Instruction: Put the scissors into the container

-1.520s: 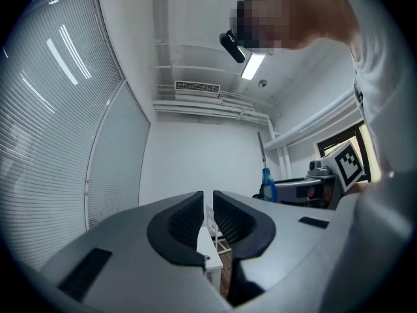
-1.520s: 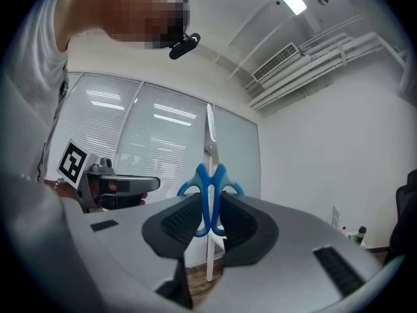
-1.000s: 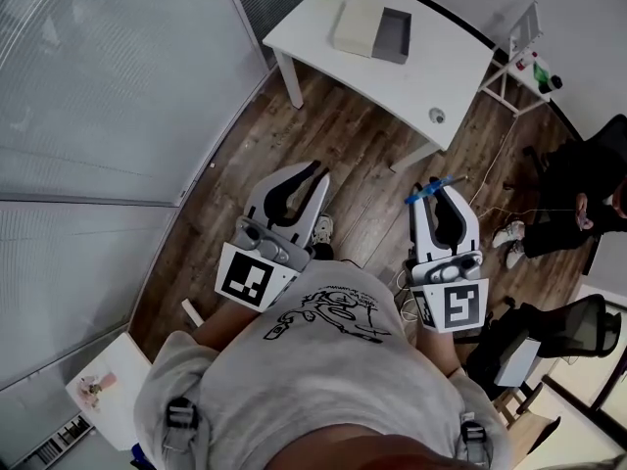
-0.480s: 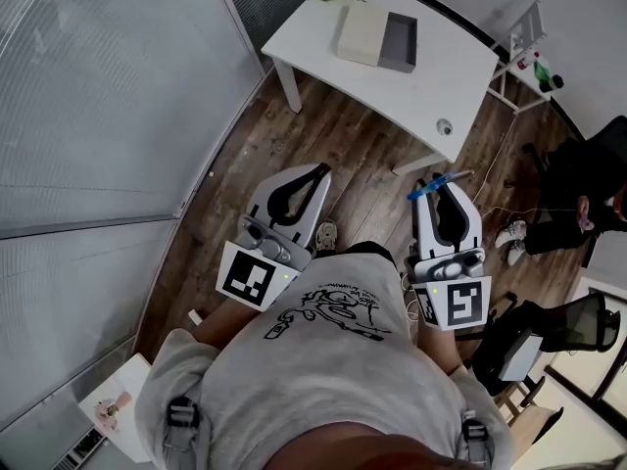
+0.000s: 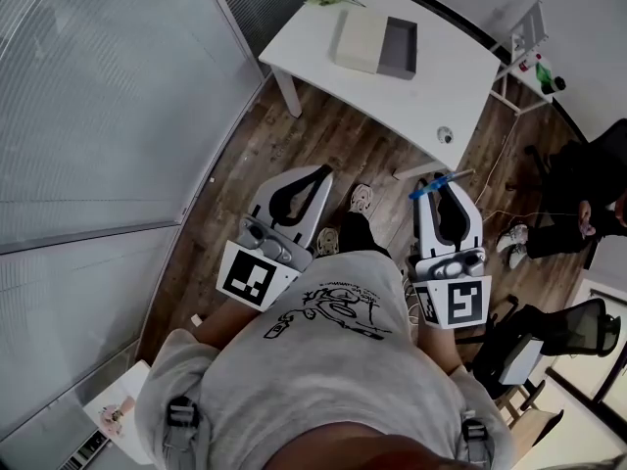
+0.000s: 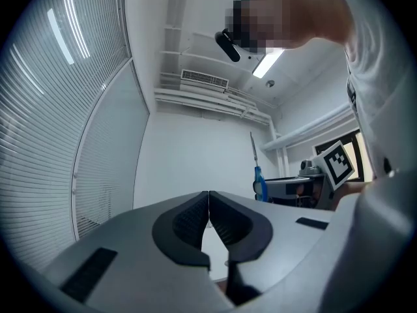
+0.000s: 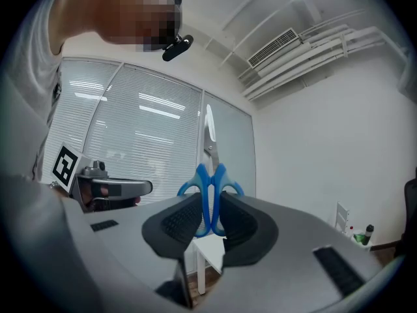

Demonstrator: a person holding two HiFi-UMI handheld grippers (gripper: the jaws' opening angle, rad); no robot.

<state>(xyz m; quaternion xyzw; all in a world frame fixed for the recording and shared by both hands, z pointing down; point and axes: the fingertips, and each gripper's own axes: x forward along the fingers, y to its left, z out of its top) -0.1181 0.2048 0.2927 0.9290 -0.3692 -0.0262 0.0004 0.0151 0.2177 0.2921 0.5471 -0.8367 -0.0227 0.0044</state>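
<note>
Since a second ago, a shoe [image 5: 361, 199] has stepped forward between my two grippers, and the white table [image 5: 446, 81] has drawn slightly nearer ahead of them. My right gripper [image 5: 444, 186] is clamped on the scissors [image 5: 426, 188]. In the right gripper view its pads press the blue handles from both sides and the closed blades stand up above the jaws. My left gripper [image 5: 318, 171] has its jaws pressed together with nothing between them. The container [image 5: 397, 49], an open grey box, sits on the table well ahead of both grippers, to the left of the right gripper's line. A beige box [image 5: 358, 39] lies touching its left side.
</note>
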